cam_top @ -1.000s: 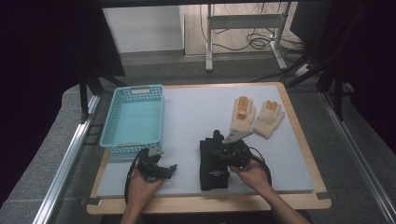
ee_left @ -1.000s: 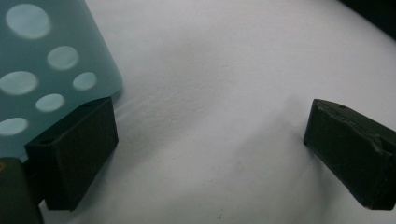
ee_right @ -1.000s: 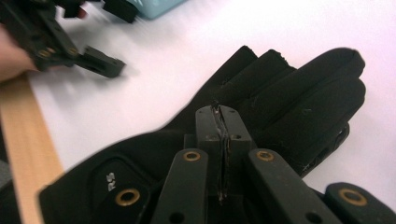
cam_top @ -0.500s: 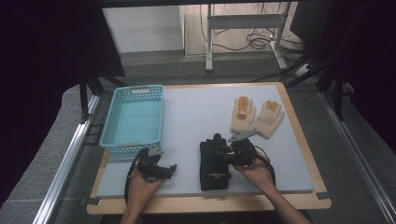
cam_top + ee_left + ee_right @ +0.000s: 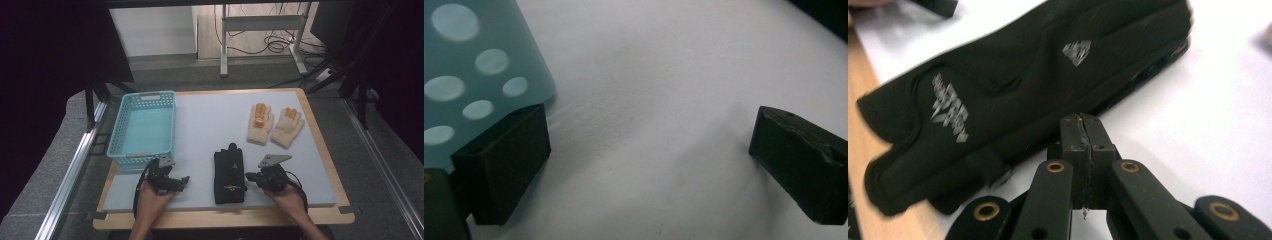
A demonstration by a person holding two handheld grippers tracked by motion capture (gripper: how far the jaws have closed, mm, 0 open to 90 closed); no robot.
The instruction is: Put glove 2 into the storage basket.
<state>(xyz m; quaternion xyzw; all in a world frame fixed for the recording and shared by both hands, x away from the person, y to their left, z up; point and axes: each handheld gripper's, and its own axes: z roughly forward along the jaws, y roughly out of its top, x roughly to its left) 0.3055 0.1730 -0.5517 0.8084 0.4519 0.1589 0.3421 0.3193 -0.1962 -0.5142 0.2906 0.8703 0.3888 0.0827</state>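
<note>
A pair of black gloves (image 5: pixel 229 173) (image 5: pixel 1023 85) lies stacked flat on the white mat (image 5: pixel 210 125) near the front edge, cuffs toward me. Just right of them, my right gripper (image 5: pixel 251 176) (image 5: pixel 1082 131) points at their side with its jaws pressed together and nothing between them. My left gripper (image 5: pixel 183 180) (image 5: pixel 651 150) rests on the mat left of the gloves, by the near corner of the teal basket (image 5: pixel 143 126) (image 5: pixel 469 75). Its jaws stand wide apart over bare mat.
Two beige gloves with orange palms (image 5: pixel 260 123) (image 5: pixel 288 126) lie side by side at the back right of the mat. The basket holds nothing. A wooden table edge (image 5: pixel 225 218) runs along the front, and metal rails flank the table.
My right gripper has drawn back toward the front edge and to the right, off the black gloves. The left gripper and the gloves have stayed put.
</note>
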